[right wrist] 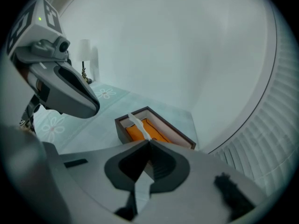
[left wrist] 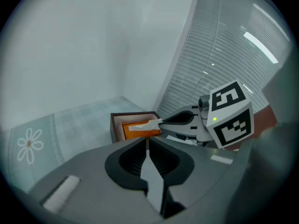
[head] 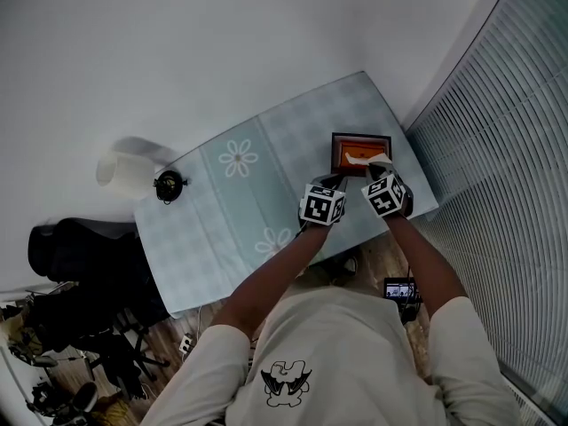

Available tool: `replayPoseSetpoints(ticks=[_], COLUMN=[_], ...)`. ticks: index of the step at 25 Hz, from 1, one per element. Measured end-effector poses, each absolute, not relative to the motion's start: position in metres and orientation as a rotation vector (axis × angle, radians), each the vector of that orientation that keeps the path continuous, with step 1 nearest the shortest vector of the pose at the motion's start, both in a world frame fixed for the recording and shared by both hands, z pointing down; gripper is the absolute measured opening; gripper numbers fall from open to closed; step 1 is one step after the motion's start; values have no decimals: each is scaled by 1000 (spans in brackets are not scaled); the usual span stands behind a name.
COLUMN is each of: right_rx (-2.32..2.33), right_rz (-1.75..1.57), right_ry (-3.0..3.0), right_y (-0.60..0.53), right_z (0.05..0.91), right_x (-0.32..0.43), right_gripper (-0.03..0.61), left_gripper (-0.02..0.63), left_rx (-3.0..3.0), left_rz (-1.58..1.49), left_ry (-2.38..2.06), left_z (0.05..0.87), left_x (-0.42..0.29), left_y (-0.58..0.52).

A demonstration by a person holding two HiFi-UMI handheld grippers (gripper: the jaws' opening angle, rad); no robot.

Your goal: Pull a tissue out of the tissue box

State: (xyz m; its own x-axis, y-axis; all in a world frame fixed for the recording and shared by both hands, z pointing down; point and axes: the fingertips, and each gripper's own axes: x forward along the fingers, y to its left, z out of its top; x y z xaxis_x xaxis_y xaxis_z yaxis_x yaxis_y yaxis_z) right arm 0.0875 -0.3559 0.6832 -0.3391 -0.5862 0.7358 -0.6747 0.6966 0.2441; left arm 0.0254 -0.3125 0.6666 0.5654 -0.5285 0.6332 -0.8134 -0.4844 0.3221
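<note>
While the right gripper (right wrist: 149,142) has its jaws closed together on the free end of the tissue (right wrist: 139,126), the left gripper (left wrist: 147,140) hangs just beside it, short of the box, jaws likewise shut and nothing between them. From the right jaw tips the tissue runs as a narrow, white, slightly twisted strip down to the slot of the tissue box (right wrist: 180,136), and the rest of it lies inside. The box has a dark brown rim, a pale inner lining and an orange top. It lies flat near the far right corner of the table (head: 222,211), close to the edge by the window blinds (head: 497,149). A pale checked cloth with daisy prints covers the table. Assessment: the grasp is made, the pull is not yet done. The next move calls for a steady draw up and away from the slot under a firm grip. The box looks light and unrestrained and may lift or slide, so the left gripper could press on the rim. A jerk may tear the thin sheet.
</note>
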Motion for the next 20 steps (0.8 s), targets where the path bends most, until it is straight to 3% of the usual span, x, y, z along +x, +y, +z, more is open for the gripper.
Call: replayPoseSetpoints(ticks=[20], right_rx=[1197], right_rz=[237], right_ry=[-2205], right_y=[-314], right_z=[598], right_x=[112], right_gripper=[14], left_gripper=[29], left_rx=[2279], left_rz=[565], left_ry=[-1056], left_z=[638], left_x=[24], left_y=[-290])
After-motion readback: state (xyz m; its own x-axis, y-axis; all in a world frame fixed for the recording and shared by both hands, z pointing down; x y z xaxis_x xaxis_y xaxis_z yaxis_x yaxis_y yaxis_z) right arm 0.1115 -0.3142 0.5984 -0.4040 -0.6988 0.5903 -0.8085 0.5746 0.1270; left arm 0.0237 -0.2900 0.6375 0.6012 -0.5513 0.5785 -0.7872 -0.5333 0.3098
